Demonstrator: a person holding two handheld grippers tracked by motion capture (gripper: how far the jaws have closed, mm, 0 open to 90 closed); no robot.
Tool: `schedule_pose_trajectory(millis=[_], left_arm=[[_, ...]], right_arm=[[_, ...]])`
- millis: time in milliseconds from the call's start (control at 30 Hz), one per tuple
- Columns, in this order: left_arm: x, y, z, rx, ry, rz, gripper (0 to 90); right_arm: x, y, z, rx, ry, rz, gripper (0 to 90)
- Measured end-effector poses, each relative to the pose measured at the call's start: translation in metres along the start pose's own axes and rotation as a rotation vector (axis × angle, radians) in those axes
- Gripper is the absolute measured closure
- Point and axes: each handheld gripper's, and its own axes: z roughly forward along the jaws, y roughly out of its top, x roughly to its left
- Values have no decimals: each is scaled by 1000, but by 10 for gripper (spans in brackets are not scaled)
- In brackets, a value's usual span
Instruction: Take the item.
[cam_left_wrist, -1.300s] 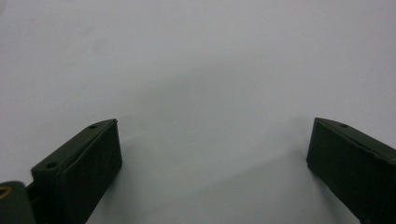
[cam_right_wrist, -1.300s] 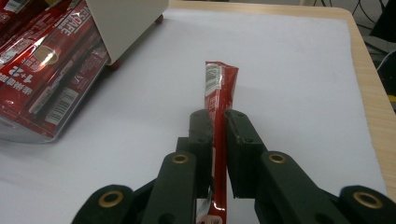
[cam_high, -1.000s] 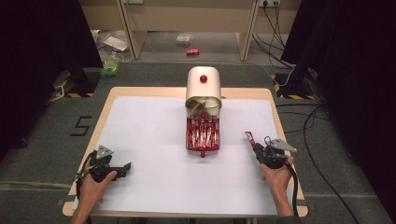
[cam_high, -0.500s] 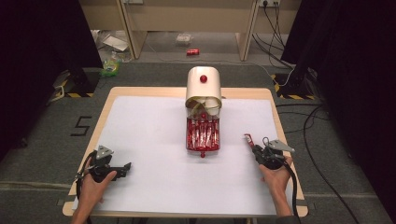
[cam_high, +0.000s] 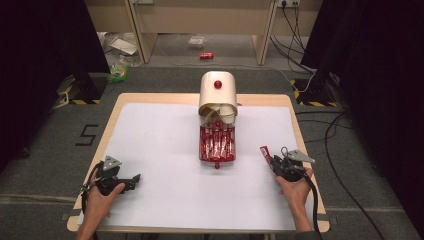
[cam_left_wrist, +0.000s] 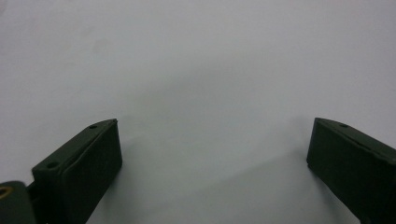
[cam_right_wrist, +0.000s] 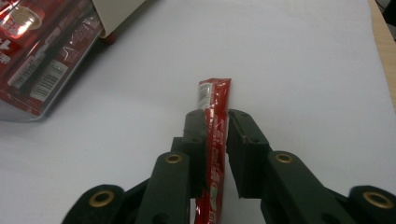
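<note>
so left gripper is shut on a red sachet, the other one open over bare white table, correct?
Sides are swapped. The right gripper view shows the right gripper shut on the red sachet. The left gripper view shows the left gripper open over the bare white table.

A white sheet (cam_high: 160, 150) covers the pale wood table (cam_high: 300, 145). At its middle, a cream box (cam_high: 218, 92) carries a red knob (cam_high: 218, 84); just in front lie glossy red packets (cam_high: 217, 144). Black jaws pinch a red sachet (cam_right_wrist: 213, 121) with white print.
</note>
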Motion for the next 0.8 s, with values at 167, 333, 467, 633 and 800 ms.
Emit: schedule_pose_trajectory(millis=[167,333,467,633,800], left_arm=[[0,0,0,0,0,0,25],[0,0,0,0,0,0,24],[0,0,0,0,0,0,24],[0,0,0,0,0,0,24],[0,0,0,0,0,0,25]], right_arm=[[3,6,-4,-18,20,16,634],[6,10,-6,-24,20,27,519],[10,12,-5,-17,25,15,410],[14,15,-7,-21,16,15,336],[17,18,-8,-37,12,30,272]])
